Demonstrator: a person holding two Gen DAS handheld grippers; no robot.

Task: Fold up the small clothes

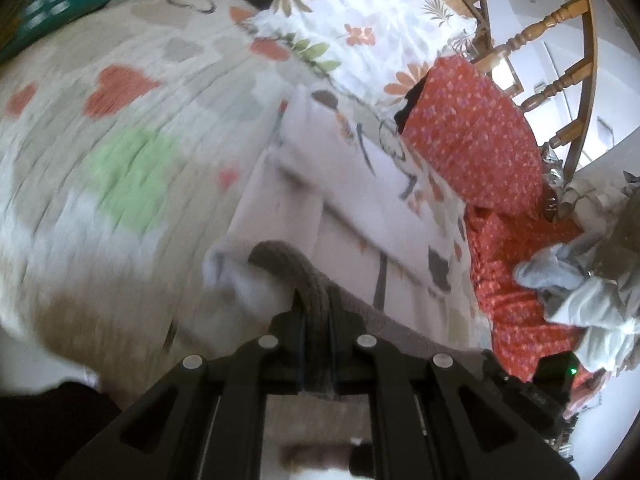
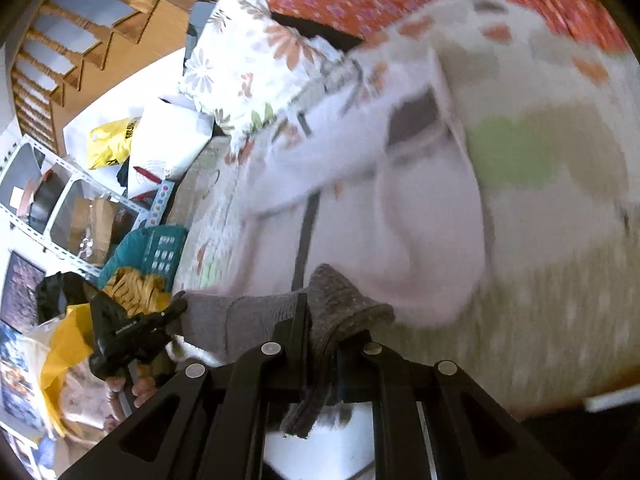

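A small white garment with a grey knit waistband (image 1: 280, 258) hangs over the bed; its pale body (image 1: 360, 208) trails away from me, printed with small shapes. My left gripper (image 1: 318, 316) is shut on the grey waistband. My right gripper (image 2: 324, 336) is shut on the same grey waistband (image 2: 340, 300), and the white body (image 2: 420, 232) spreads ahead of it. The left gripper (image 2: 132, 332) shows at the left of the right wrist view, holding the other end of the band. Both views are motion-blurred.
A bedspread with heart prints (image 1: 120, 120) lies below. A floral pillow (image 1: 360, 28), a red patterned cushion (image 1: 472, 136) and a pile of pale clothes (image 1: 580, 288) lie beyond. A green basket (image 2: 160, 248), shelves (image 2: 48, 200) and a wooden chair (image 1: 540, 32) stand around.
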